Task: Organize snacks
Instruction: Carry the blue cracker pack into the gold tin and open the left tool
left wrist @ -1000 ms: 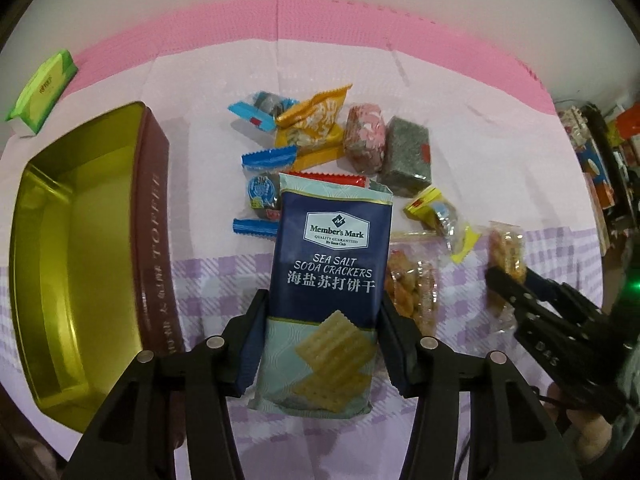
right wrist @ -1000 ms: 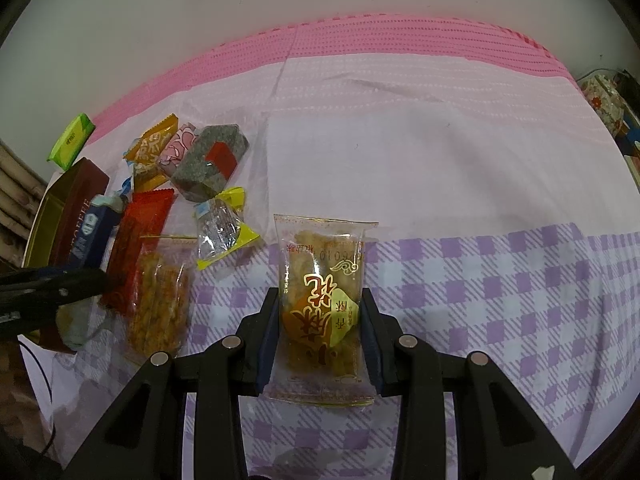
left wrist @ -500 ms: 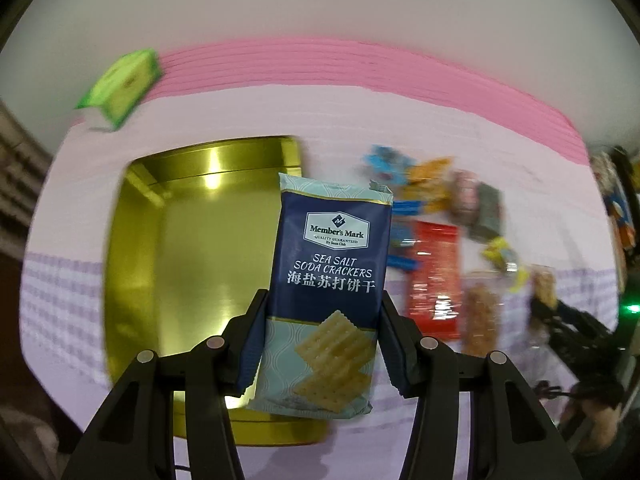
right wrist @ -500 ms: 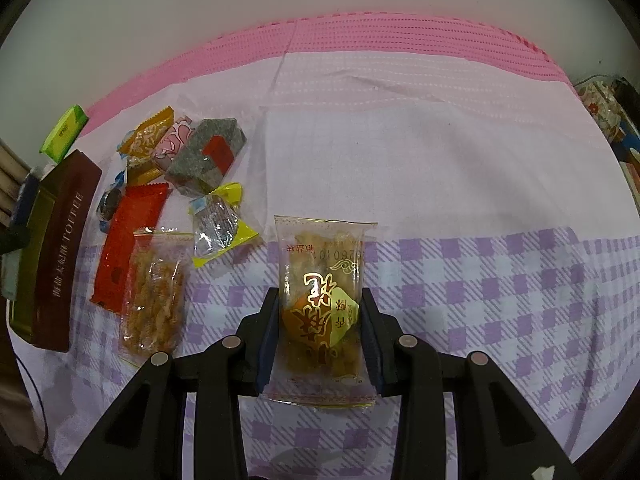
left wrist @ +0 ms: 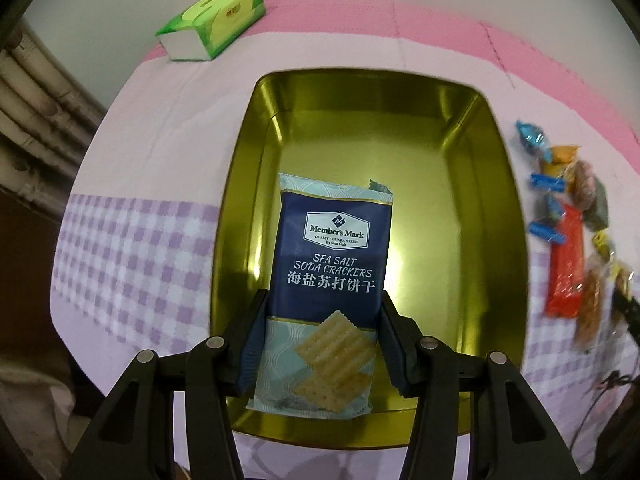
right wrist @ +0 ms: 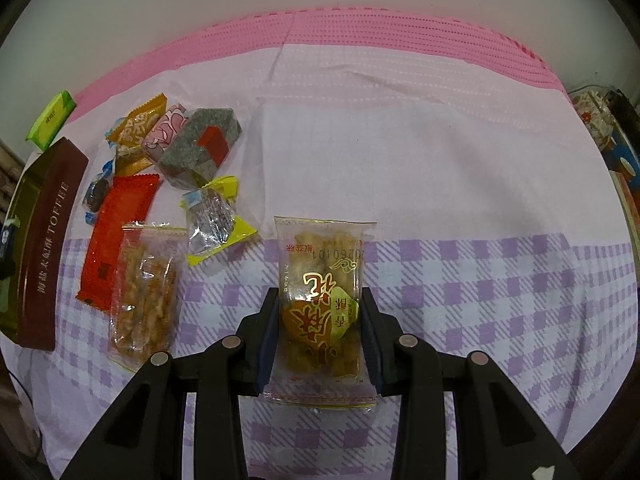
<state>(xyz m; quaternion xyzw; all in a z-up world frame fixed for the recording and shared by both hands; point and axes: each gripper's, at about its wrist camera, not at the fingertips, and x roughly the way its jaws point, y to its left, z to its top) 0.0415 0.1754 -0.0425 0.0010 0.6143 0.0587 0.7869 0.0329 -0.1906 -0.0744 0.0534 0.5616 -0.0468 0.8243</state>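
In the left wrist view, the left gripper [left wrist: 322, 338] sits at the bottom centre of the frame, its two black fingers with blue pads [left wrist: 251, 354] clamped on either long edge of a navy and pale-blue foil packet of sea salt soda crackers [left wrist: 334, 276]. The packet stands upright between the fingers, its lower half pinched and its top edge free. Behind it, filling the middle of the frame, lies an open rectangular gold-lined metal tin [left wrist: 502, 184]; the packet hangs in front of the tin's interior, and whether it touches the floor of the tin cannot be told. A green tissue pack [left wrist: 212, 20] lies at the upper left on the pink cloth, and a row of small wrapped sweets, with a red flat wrapper [left wrist: 566, 264] among them, runs down the right edge.

In the right wrist view, the right gripper [right wrist: 320, 340] is at the bottom centre, its fingers drawn in narrow and pressed on the sides of a clear plastic bag of golden fried snack with red and gold lettering [right wrist: 324, 300]. The bag is held above the purple checked tablecloth [right wrist: 480, 300]. At the left of the frame lie the loose snacks: a second clear bag of fried snack [right wrist: 146, 292], a grey square packet with a red label [right wrist: 200, 152] and a yellow-edged clear sweet [right wrist: 214, 220]. The tin's brown outer wall marked TOFFEE [right wrist: 48, 248] stands at the far left.
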